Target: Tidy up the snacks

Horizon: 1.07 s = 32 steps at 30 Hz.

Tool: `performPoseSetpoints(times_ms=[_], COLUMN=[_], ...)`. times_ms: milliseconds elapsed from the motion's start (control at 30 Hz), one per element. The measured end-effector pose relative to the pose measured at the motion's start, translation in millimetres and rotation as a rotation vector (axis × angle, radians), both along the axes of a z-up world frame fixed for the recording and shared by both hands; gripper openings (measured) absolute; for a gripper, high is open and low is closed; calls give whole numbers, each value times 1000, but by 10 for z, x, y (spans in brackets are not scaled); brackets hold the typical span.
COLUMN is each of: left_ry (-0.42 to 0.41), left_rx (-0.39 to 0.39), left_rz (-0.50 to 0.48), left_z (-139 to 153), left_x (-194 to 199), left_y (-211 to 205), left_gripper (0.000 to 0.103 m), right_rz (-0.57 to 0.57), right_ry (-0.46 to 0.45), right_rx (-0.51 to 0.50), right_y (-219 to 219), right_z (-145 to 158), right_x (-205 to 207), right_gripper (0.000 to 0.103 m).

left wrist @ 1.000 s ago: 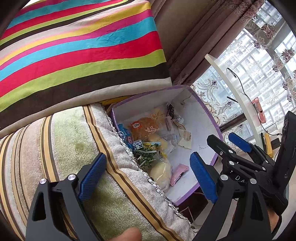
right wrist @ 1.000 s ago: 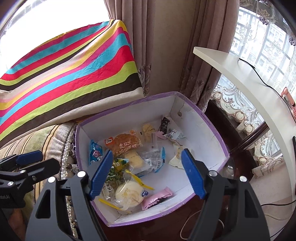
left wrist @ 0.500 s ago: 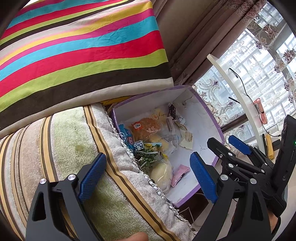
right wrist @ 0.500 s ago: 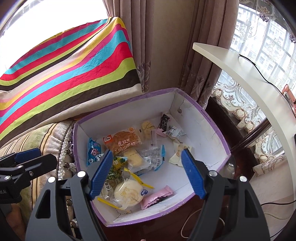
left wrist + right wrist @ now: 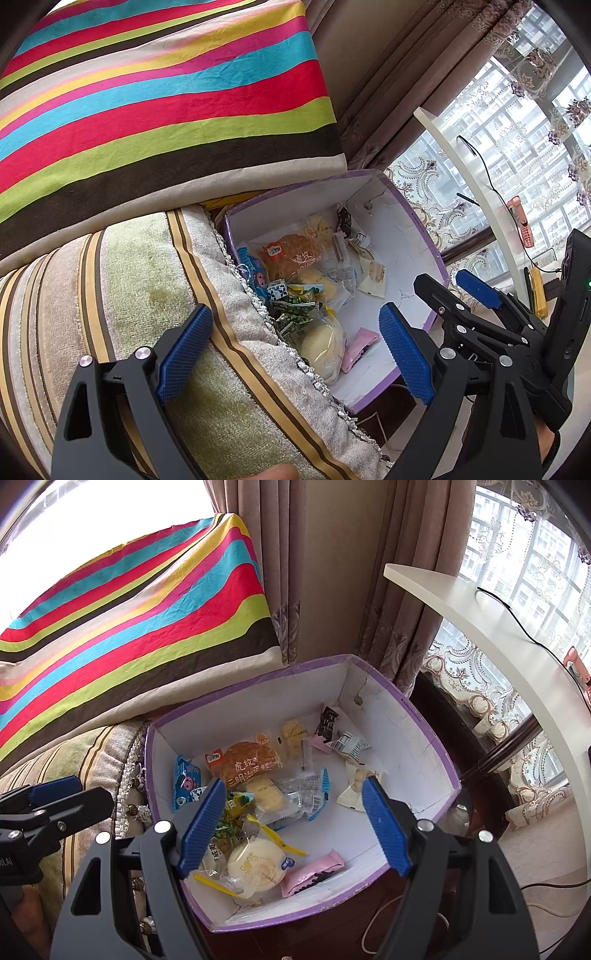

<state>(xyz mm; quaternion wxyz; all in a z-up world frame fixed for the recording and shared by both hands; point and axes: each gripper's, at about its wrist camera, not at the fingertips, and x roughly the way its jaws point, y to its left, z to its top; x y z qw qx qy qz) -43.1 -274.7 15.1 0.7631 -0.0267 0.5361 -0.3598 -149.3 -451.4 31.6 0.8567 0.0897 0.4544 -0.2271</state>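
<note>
A white box with a purple rim (image 5: 406, 705) (image 5: 421, 229) stands beside the sofa and holds several wrapped snacks: a brown bread pack (image 5: 251, 764) (image 5: 291, 254), a round pale bun (image 5: 255, 864) (image 5: 321, 347), a pink bar (image 5: 314, 873) (image 5: 358, 347), a blue packet (image 5: 186, 782) and green packets (image 5: 295, 314). My right gripper (image 5: 293, 823) is open and empty, hovering above the box's near half. My left gripper (image 5: 295, 350) is open and empty over the sofa cushion's edge, left of the box. The right gripper (image 5: 476, 291) shows in the left view.
A green and beige striped sofa cushion (image 5: 129, 295) lies left of the box. A bright striped cloth (image 5: 147, 92) covers the sofa back. Curtains (image 5: 332, 572) hang behind. A white shelf (image 5: 498, 627) with a black cable runs along the right by the window.
The right gripper has moved slightly closer over the box, so the box sits a little higher in its view. The left gripper has barely shifted. Both stay open.
</note>
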Motion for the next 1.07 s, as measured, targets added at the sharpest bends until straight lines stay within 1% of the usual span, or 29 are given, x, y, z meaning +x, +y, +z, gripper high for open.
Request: performPoseSetpoints(times_ms=[133, 200, 267, 400, 533, 700, 833, 900, 967, 1067], left_ry=[-1, 5, 7, 7, 4, -14, -62, -91, -143, -176], left_rx=[2, -8, -4, 5, -5, -5, 0, 31, 42, 47], left_rz=[-2, -15, -13, -2, 14, 20, 23, 43, 62, 128], left_z=[-8, -14, -23, -28, -20, 15, 111, 176, 274, 402], left_x=[6, 6, 7, 2, -4, -1, -40, -29, -34, 25], left_y=[-8, -28, -46, -68, -67, -92, -99, -82, 7, 258], left_gripper=[89, 97, 99, 99, 99, 99, 99, 99, 99, 99], right_rz=[0, 0, -1, -6, -9, -12, -10, -2, 13, 39], right_ry=[0, 0, 1, 4, 7, 5, 2, -4, -14, -29], right_rx=[3, 4, 5, 6, 8, 10, 9, 9, 10, 14], right_y=[0, 4, 6, -4, -27, -42, -30, 0, 62, 197], right_z=[-3, -15, -15, -38, -50, -49, -27, -4, 35, 111], right_x=[-3, -7, -8, -13, -17, -29, -24, -5, 26, 107], right_gripper=[76, 76, 76, 76, 76, 76, 76, 76, 77, 77])
